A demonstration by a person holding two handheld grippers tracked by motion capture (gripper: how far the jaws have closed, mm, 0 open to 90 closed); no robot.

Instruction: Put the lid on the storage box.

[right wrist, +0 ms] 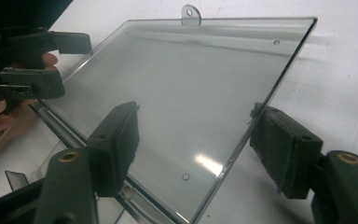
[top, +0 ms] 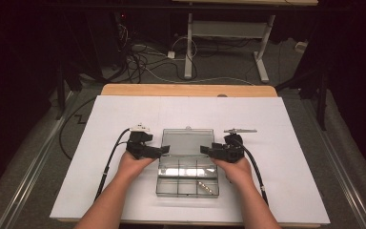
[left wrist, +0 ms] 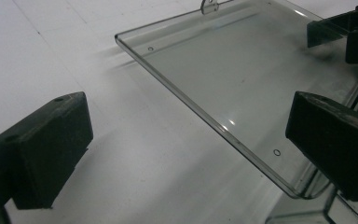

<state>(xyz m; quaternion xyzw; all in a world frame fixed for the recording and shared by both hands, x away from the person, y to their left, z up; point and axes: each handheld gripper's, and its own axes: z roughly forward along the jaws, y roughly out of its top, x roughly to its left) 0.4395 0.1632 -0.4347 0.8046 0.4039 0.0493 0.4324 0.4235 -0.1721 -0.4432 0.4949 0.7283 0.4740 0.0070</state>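
Lowest in the high view, two bare forearms rose from the bottom edge toward the middle of the frame. Between them, just below centre, lay a clear plastic compartment box (top: 187, 180) on the white surface (top: 100, 191), its dividers visible and a few small metal pieces sitting in its lower right cell. Its transparent lid (top: 187, 142) lay folded back flat above the tray, at the centre of the frame, with a small hanging tab at its top edge.

The left tongs (top: 164, 150) sat at the lid's left edge, near the hinge line. In the left gripper view, one black pad stood at the lower left over bare white surface and the other at the right edge over the lid (left wrist: 223, 74), with the lid's rim running between them; the jaws stood wide apart and pressed on nothing.

The right tongs (top: 204, 150) sat at the lid's right edge, facing the left pair. In the right gripper view the lid (right wrist: 186, 88) filled the middle of the frame; one pad rested over the lid's face at lower left and the other stood just outside its rim at lower right. The jaws were partly open, straddling that edge without clamping it, and the left tongs (right wrist: 70, 63) appeared at the upper left.

Above the right tongs in the high view, a thin metal tool (top: 239, 130) lay on the surface. Beyond it ran the wooden table edge (top: 188, 89), then a floor with cables (top: 143, 62) and a white table frame (top: 228, 33) at the top.
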